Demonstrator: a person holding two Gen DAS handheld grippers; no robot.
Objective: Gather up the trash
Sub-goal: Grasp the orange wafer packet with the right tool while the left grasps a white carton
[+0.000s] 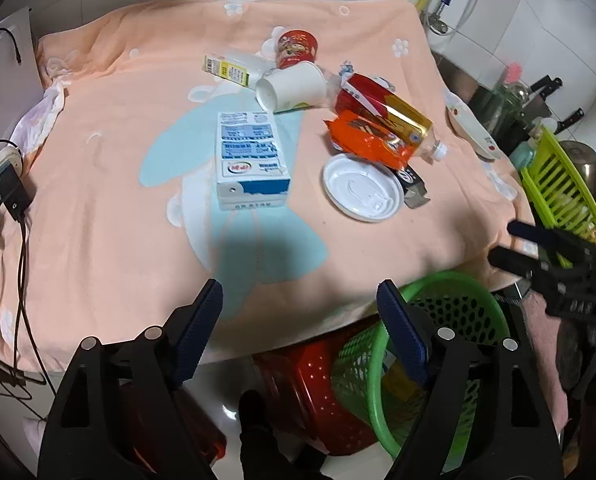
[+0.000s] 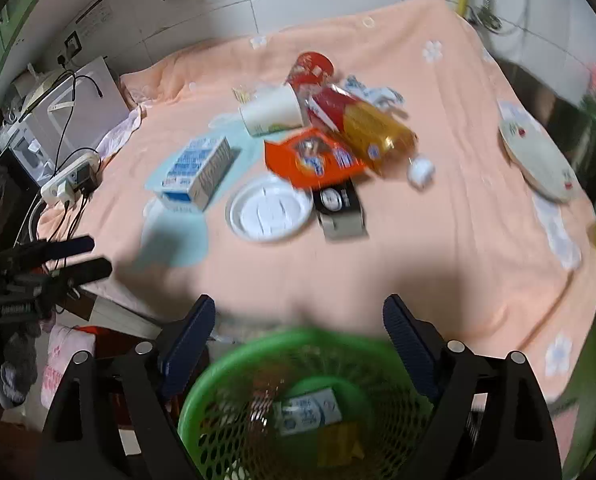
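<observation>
Both claws stood released and empty — the left gripper (image 1: 300, 300) over the table's near edge, the right gripper (image 2: 298, 316) above the green basket (image 2: 234, 364), where a carton (image 2: 308, 410) lay — while a milk carton (image 1: 250, 156), white lid (image 1: 362, 188) and orange wrapper (image 1: 368, 140) remained on the peach cloth (image 1: 98, 208)

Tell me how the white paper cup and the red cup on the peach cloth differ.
The white paper cup lies on its side, open mouth toward the milk carton; the red cup appears to stand upright behind it. The white paper cup is mostly plain; the red cup carries a printed picture. The white paper cup lies nearer the camera, the red cup farther back. Both are cups resting in the same cluster of litter on the cloth.
</observation>
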